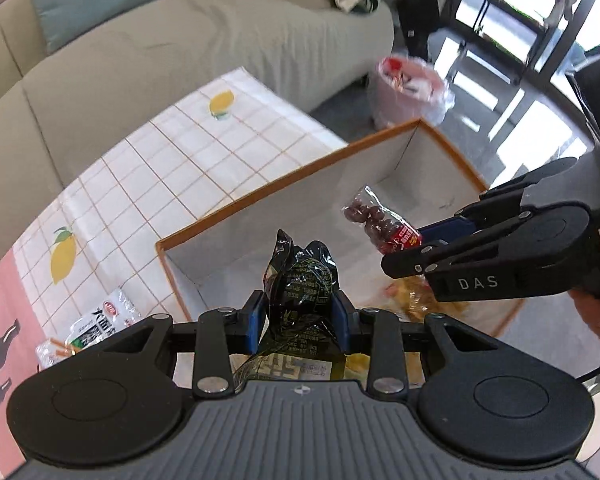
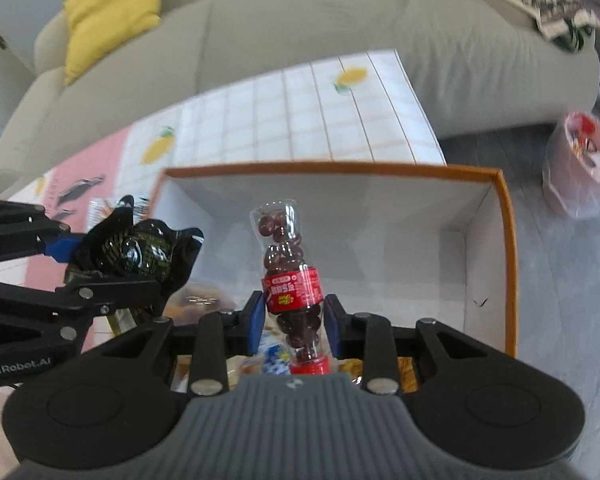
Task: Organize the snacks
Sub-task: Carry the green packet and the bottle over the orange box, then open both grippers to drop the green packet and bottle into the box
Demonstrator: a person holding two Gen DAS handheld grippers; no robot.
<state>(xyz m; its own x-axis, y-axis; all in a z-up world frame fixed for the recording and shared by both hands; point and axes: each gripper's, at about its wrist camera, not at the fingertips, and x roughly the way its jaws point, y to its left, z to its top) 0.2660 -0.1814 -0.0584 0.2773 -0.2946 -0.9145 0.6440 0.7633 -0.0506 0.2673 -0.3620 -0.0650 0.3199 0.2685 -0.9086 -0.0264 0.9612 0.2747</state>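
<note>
Your left tongs [image 1: 300,322] pinch the crumpled black packet [image 1: 300,280] and your right tongs [image 2: 295,318] clamp the candy bottle [image 2: 290,276] at its red label, both above the orange-rimmed box [image 2: 508,248]. The two loads hang close, the bottle at two o'clock from the packet, so they could collide. The packet's slick foil may slip early.

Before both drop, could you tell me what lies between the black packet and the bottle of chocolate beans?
Nothing solid: in the right wrist view only the box's white inner wall shows between the black packet and the bottle of chocolate beans.
</note>
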